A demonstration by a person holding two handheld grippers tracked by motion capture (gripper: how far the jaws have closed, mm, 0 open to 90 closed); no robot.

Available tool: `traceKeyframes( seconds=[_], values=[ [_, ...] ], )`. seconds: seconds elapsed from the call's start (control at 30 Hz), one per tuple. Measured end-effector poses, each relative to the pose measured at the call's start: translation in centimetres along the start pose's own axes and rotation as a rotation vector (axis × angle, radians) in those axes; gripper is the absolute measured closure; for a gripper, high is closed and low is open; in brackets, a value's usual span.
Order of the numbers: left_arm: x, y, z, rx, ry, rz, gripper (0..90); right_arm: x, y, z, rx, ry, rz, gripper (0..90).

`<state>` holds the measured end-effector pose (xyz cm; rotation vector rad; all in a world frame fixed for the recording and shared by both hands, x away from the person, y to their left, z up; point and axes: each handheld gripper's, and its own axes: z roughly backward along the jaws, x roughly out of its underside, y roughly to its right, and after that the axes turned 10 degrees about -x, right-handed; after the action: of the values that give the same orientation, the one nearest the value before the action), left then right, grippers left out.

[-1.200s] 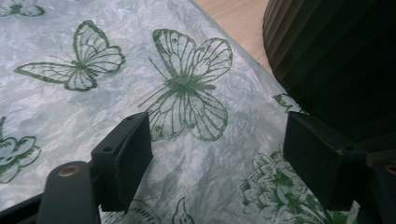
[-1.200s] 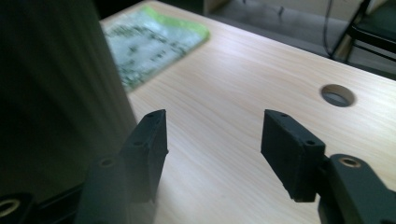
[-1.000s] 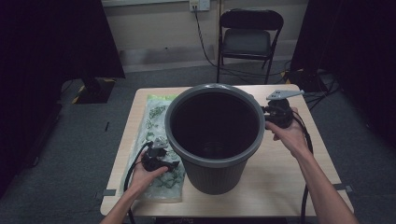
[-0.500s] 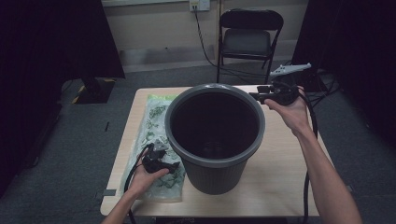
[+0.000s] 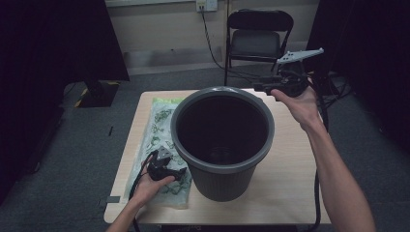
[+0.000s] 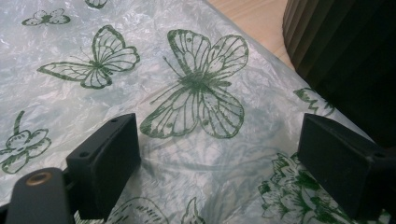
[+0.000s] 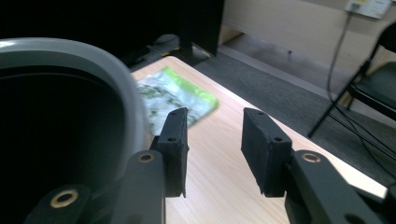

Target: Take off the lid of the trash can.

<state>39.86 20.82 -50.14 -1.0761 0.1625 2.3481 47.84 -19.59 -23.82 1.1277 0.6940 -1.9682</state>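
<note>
The pale wooden rectangular surface (image 5: pixel 285 193) carries a large dark grey plastic bucket (image 5: pixel 222 145), round, with a smooth rolled rim and ribbed, tapering walls; it stands upright at the middle of the surface, a little toward the near edge, and its inside is dark. Beside it, along the left edge of the surface, lies a flat translucent plastic bag printed with green butterflies and flowers (image 5: pixel 162 130), crinkled and glossy, running from the far left part of the surface to the near left corner, where it reaches the foot of the bucket.

The left tongs (image 5: pixel 167 170) rest low over the near end of the bag, just left of the bucket's base. In the left gripper view their black block-shaped jaws stand spread wide apart, with the butterfly print (image 6: pixel 201 93) of the bag between and beyond them, nothing pinched, and the ribbed bucket wall at the upper right.

The right tongs (image 5: pixel 263 88) are held up in the air over the far right corner of the surface, just beyond the bucket's far rim and level with it or above. In the right gripper view their jaws are parted with bare wood between them; the grey rim curves just to the left of the left jaw, apart from it.
</note>
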Motion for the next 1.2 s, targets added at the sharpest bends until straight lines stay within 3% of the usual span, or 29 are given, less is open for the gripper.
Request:
traceKeyframes(
  seconds=[0.23, 0.37, 0.5, 0.6, 0.87, 0.9, 1.1, 1.2],
  values=[
    [0.0, 0.0, 0.0, 0.000, 0.005, -0.004, 12.0, -1.3, -1.2, -0.6, -0.062, -0.036, 0.045, 63.6],
    [0.0, -0.1, 0.0, 0.001, 0.004, -0.005, 12.0, -1.8, -1.7, -1.5, -0.100, -0.127, 0.062, 64.0],
    [0.0, -0.1, -0.1, 0.002, 0.005, -0.005, 11.9, -2.3, -2.1, -1.9, -0.064, -0.157, 0.075, 63.5],
    [0.0, -0.1, -0.1, 0.006, 0.007, -0.003, 11.6, -2.6, -2.1, -2.0, -0.085, -0.196, 0.071, 64.4],
    [0.0, -0.1, -0.1, 0.006, 0.007, -0.003, 11.5, -2.8, -2.7, -4.6, -0.099, -0.376, 0.096, 67.0],
    [0.0, -0.1, -0.1, 0.006, 0.007, -0.003, 11.5, -2.8, -2.7, -5.1, -0.100, -0.418, 0.094, 67.1],
    [-0.1, -0.1, -0.1, 0.007, 0.007, -0.003, 11.5, -2.8, -2.8, -6.2, -0.098, -0.470, 0.077, 71.3],
    [-0.1, -0.1, -0.1, 0.007, 0.009, -0.008, 11.5, -2.9, -3.0, -6.8, -0.074, -0.509, 0.098, 72.2]
  ],
)
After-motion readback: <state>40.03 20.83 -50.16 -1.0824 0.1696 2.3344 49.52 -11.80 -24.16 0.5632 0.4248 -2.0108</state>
